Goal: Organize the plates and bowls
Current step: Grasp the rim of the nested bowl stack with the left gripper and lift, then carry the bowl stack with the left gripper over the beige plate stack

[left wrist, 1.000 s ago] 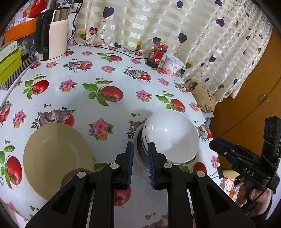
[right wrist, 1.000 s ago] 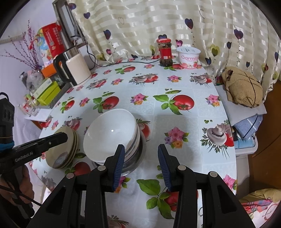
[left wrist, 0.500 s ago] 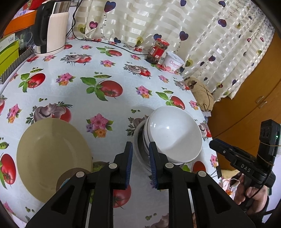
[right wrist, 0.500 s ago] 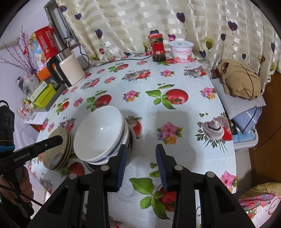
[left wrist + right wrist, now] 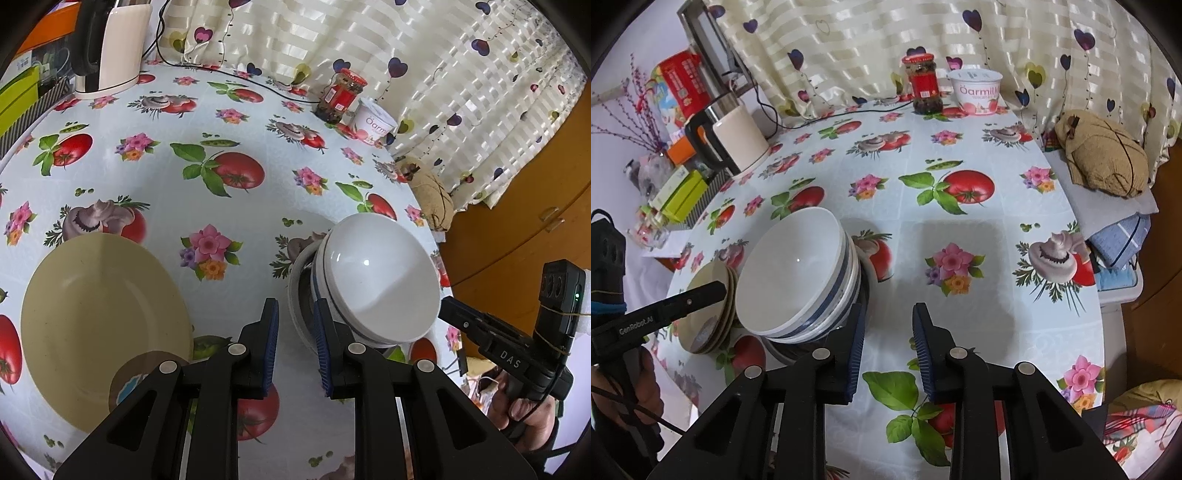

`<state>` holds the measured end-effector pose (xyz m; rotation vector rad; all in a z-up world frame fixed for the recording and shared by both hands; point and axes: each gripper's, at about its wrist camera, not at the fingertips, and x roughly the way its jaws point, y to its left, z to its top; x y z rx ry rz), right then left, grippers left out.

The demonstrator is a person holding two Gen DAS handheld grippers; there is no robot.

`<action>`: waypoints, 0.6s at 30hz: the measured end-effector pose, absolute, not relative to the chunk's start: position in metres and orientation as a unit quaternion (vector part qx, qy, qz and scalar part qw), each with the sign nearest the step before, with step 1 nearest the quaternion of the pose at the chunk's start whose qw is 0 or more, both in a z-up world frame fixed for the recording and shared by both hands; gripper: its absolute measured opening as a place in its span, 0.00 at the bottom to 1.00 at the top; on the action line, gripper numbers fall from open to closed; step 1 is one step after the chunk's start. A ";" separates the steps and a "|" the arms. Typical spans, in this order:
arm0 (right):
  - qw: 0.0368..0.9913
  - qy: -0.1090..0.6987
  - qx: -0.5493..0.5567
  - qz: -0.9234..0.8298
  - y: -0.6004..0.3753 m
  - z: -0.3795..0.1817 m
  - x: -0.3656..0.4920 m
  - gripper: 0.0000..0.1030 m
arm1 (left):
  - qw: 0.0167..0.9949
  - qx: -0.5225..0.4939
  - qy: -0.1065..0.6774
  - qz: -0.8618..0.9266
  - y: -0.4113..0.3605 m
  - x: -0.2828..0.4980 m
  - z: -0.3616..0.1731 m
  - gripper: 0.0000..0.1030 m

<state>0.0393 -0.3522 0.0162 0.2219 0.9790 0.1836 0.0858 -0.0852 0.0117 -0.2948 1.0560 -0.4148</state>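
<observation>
A stack of white bowls with blue bands (image 5: pixel 376 280) (image 5: pixel 798 273) sits in a wider metal-rimmed dish on the tomato-print tablecloth. A stack of beige plates (image 5: pixel 99 325) (image 5: pixel 709 310) lies to its left. My left gripper (image 5: pixel 295 332) is open and empty, its jaws a little apart, just before the bowl stack's near left rim. My right gripper (image 5: pixel 886 332) is open and empty, right of the bowls, its left finger close to the stack. Each gripper shows in the other's view: the right (image 5: pixel 498 343), the left (image 5: pixel 665 310).
A kettle (image 5: pixel 731 144), a red-lidded jar (image 5: pixel 925 85) and a yoghurt tub (image 5: pixel 977 92) stand at the table's far side by the curtain. Boxes (image 5: pixel 683 192) sit at the far left. A brown cloth bundle (image 5: pixel 1104 155) lies beyond the right edge.
Both grippers drew slightly nearer to the bowl stack. The left jaws opened a little wider; the right jaws narrowed slightly. The bowls and plates stayed in place.
</observation>
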 end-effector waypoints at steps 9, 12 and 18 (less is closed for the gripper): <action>0.861 0.484 0.124 0.098 -0.355 -0.001 0.046 0.25 | 0.826 -0.134 0.511 -0.198 -0.087 0.091 0.001 0.20; 0.856 0.489 0.131 0.102 -0.355 -0.005 0.047 0.25 | 0.823 -0.132 0.515 -0.200 -0.088 0.092 -0.003 0.20; 0.851 0.494 0.142 0.112 -0.352 -0.011 0.050 0.25 | 0.816 -0.132 0.522 -0.208 -0.091 0.095 -0.009 0.20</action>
